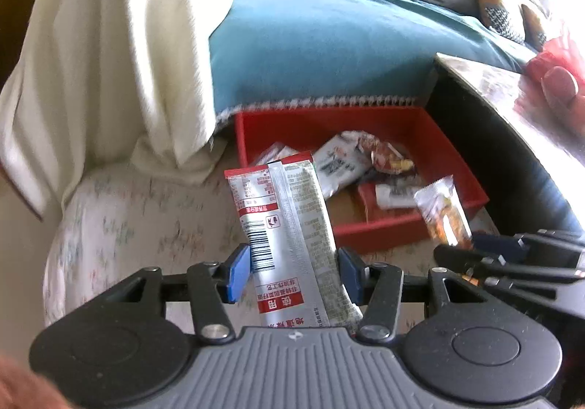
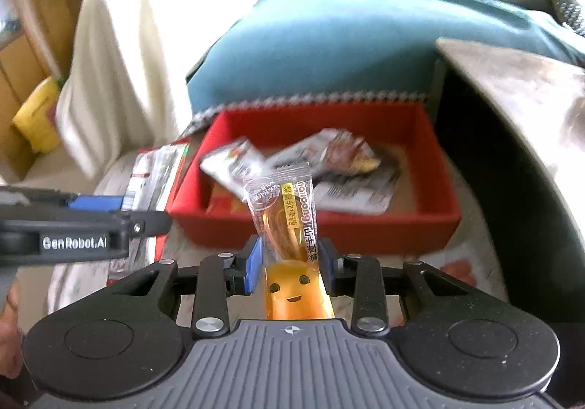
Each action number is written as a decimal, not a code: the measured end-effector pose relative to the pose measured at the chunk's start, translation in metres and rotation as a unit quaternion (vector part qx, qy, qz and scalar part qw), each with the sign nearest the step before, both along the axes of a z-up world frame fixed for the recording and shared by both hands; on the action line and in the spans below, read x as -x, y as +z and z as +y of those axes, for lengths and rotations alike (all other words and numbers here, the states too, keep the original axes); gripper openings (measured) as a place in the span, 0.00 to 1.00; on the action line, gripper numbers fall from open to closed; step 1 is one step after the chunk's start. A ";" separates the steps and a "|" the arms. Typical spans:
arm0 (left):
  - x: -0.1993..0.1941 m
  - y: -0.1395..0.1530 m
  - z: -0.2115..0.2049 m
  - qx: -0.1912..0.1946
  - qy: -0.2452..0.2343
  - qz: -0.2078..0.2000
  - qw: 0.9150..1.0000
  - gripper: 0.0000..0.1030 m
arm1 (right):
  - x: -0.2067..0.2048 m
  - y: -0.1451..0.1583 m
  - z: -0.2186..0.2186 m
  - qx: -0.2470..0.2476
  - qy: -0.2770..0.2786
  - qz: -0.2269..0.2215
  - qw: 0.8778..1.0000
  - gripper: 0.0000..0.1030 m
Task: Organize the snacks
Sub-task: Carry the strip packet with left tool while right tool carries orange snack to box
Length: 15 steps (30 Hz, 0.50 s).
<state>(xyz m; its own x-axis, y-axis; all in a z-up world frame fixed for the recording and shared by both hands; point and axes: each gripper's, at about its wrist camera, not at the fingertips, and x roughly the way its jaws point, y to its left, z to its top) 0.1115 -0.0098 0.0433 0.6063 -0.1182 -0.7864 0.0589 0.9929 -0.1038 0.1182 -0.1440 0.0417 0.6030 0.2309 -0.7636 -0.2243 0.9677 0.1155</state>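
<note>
Snacks mid-transfer: left gripper (image 1: 294,271) clamped on silver sachet (image 1: 289,226), right gripper (image 2: 290,264) clamped on orange candy (image 2: 289,222), both held near red bin (image 2: 365,226). Next: carry over bin, release among packets (image 1: 340,162).

"GenRobot.AI" stands in white on the black left gripper (image 2: 120,206); the clear candy packet (image 2: 289,211) reads "nongong" sideways, beside Chinese characters.
</note>
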 end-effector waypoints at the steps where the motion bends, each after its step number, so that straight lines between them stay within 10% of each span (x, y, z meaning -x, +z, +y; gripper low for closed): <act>1: -0.006 0.002 -0.003 -0.003 -0.002 -0.004 1.000 0.43 | -0.006 0.003 -0.003 -0.002 -0.003 -0.004 1.000 0.39; 15: -0.066 0.002 -0.022 -0.028 -0.008 -0.018 0.999 0.43 | -0.077 0.003 -0.022 0.017 -0.033 -0.015 0.999 0.39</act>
